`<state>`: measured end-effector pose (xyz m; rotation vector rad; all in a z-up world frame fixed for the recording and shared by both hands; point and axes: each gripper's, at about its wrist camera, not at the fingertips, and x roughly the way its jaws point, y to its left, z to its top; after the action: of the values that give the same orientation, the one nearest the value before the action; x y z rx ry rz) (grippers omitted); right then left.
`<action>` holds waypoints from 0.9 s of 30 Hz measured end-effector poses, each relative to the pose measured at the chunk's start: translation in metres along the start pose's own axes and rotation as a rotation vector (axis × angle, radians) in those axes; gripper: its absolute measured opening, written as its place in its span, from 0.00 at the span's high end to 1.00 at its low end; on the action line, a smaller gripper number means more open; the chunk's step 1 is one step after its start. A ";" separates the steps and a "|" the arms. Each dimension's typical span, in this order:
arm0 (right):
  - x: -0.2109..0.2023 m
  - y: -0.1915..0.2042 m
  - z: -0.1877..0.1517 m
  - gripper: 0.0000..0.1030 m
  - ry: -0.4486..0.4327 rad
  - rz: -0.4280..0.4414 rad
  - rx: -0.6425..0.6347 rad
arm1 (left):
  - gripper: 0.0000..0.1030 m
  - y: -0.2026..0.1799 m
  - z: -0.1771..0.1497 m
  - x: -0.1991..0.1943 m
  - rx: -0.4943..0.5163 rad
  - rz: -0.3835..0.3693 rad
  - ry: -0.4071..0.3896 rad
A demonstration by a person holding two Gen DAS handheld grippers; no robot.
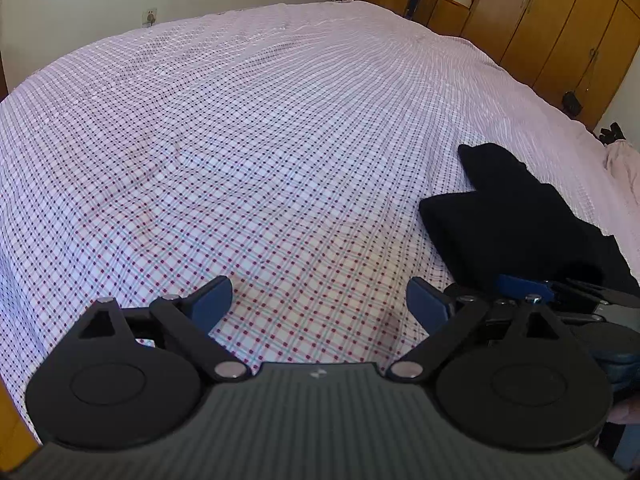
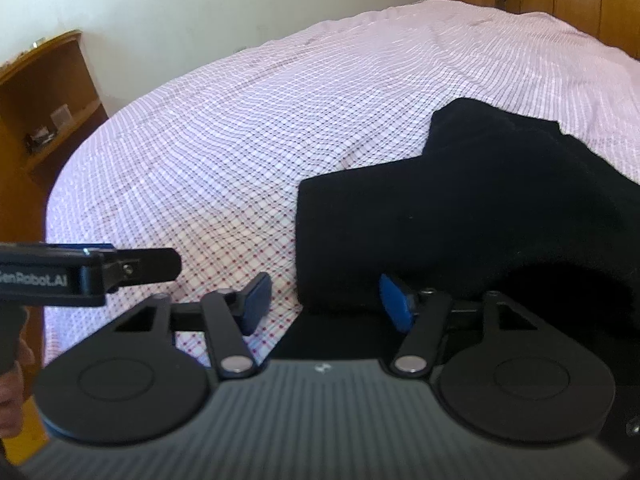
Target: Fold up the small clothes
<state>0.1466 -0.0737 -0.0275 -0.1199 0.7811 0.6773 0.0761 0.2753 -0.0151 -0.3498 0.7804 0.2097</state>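
A black garment (image 2: 460, 208) lies partly folded on the checked bedsheet (image 2: 240, 128), at the right of both views; in the left wrist view it (image 1: 516, 224) sits to the right of my left gripper. My left gripper (image 1: 320, 300) is open and empty over bare sheet (image 1: 240, 140). My right gripper (image 2: 324, 300) is open, its fingers straddling the garment's near left corner; the right blue pad (image 2: 396, 304) lies against the cloth, the left pad (image 2: 256, 300) over the sheet. The right gripper also shows at the left wrist view's right edge (image 1: 560, 292).
The left gripper's body (image 2: 80, 276) reaches in from the left of the right wrist view. A wooden bedside shelf (image 2: 52, 112) stands at the left, wooden wardrobes (image 1: 560, 20) beyond the bed's far right. Pink cloth (image 1: 620, 168) bunches at the bed's right edge.
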 end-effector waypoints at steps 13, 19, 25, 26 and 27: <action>-0.028 -0.010 0.007 0.88 -0.125 0.039 0.083 | 0.07 -0.003 0.000 -0.002 0.009 0.005 0.006; -0.057 -0.034 0.014 0.89 -0.216 0.035 0.156 | 0.07 -0.011 0.000 -0.002 0.026 -0.008 0.008; -0.092 -0.068 0.017 0.89 -0.305 0.006 0.244 | 0.06 -0.024 -0.001 -0.001 0.052 -0.023 0.014; -0.098 -0.073 0.017 0.90 -0.321 -0.005 0.255 | 0.06 -0.027 -0.001 -0.001 0.058 -0.027 0.014; -0.104 -0.078 0.017 0.90 -0.338 -0.017 0.266 | 0.06 -0.030 -0.001 -0.001 0.062 -0.031 0.015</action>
<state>0.1506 -0.1827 0.0443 0.2247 0.5371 0.5527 0.0844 0.2475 -0.0081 -0.3046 0.7942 0.1539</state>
